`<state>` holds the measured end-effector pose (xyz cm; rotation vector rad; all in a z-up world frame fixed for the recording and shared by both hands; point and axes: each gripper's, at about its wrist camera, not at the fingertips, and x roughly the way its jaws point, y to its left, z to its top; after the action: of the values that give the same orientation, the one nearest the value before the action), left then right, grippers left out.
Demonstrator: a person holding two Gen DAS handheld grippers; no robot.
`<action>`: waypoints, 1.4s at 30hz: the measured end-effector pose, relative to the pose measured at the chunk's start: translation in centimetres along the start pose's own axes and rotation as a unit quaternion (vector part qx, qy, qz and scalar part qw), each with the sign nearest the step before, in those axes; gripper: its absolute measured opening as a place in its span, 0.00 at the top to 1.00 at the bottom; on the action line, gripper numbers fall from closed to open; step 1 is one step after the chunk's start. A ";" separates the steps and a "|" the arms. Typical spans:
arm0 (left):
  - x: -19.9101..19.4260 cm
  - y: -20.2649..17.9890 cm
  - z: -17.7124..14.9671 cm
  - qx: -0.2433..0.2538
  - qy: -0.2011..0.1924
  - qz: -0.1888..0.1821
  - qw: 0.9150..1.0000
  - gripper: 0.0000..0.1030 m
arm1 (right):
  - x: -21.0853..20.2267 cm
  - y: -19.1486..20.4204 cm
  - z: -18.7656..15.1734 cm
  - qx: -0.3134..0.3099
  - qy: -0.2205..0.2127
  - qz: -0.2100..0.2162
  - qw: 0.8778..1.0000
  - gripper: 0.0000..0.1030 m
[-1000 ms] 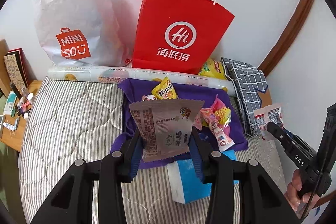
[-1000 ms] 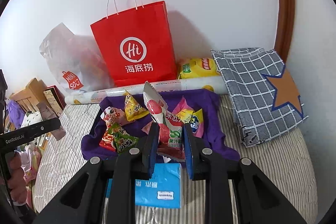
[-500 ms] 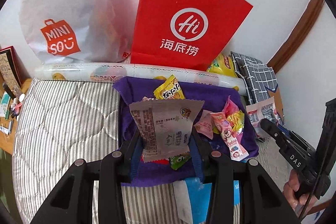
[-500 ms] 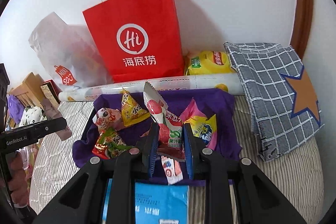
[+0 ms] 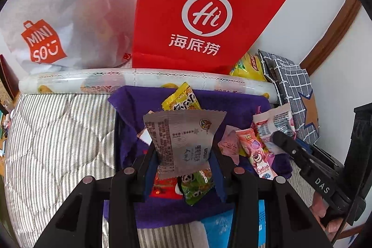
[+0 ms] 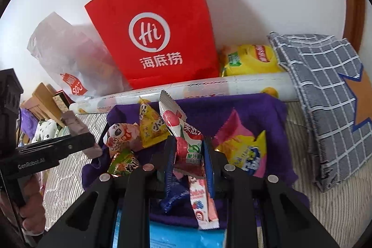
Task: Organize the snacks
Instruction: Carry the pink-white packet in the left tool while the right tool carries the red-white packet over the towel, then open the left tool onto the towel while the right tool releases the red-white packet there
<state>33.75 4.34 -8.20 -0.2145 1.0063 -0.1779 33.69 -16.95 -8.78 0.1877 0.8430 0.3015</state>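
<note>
Both tools have advanced toward the purple cloth [image 5: 232, 106]. Left tool [image 5: 183, 155] grips the grey snack packet [image 5: 183, 134]; right tool [image 6: 189, 155] grips the red fruit-candy packet [image 6: 183, 134], both above the cloth, ready for deposit.

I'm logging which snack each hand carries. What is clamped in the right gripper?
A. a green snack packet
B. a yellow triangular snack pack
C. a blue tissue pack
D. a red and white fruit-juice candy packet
D: the right gripper has its pads pressed on the red and white fruit-juice candy packet, which stands up between them above the purple cloth.
</note>
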 end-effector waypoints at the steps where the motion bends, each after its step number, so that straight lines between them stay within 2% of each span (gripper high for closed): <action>1: 0.2 -0.1 0.1 0.001 0.001 0.000 1.000 0.62 | 0.1 0.0 0.0 0.002 0.002 0.006 1.000 0.77; 6: 0.8 -0.5 0.4 0.003 0.003 -0.002 1.000 0.62 | 0.9 0.5 -0.1 0.002 0.018 0.033 0.999 0.76; 16: 2.2 -1.0 1.0 0.005 0.010 -0.010 1.000 0.62 | 2.9 -0.5 -0.7 0.019 0.054 0.043 0.997 0.76; 19: 2.7 -1.1 1.0 0.003 0.015 -0.019 1.000 0.62 | 3.0 -0.5 -0.7 0.011 0.056 0.033 0.998 0.76; 28: 4.7 -1.8 0.9 0.014 0.036 -0.015 0.999 0.62 | 2.1 -0.4 -0.9 -0.001 0.045 0.017 0.999 0.75; 35: 5.4 -1.9 0.7 0.017 0.044 -0.015 0.999 0.62 | -0.2 -0.1 -1.2 -0.024 0.016 -0.022 0.999 0.68; 38: 5.3 -2.2 0.5 0.025 0.049 -0.009 0.998 0.57 | -0.9 -0.4 -1.5 -0.021 0.011 -0.033 0.999 0.68; 40: 5.1 -2.3 0.4 0.026 0.052 -0.007 0.998 0.45 | -1.4 -0.6 -1.7 -0.016 0.009 -0.037 0.999 0.68; 42: 4.5 -2.5 0.2 0.029 0.047 -0.002 0.998 0.44 | -2.0 -0.8 -1.9 -0.010 0.006 -0.039 0.999 0.68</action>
<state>36.12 0.82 -11.11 -0.1562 1.0929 -0.2216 31.13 -18.34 -8.83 0.1334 0.8571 0.2374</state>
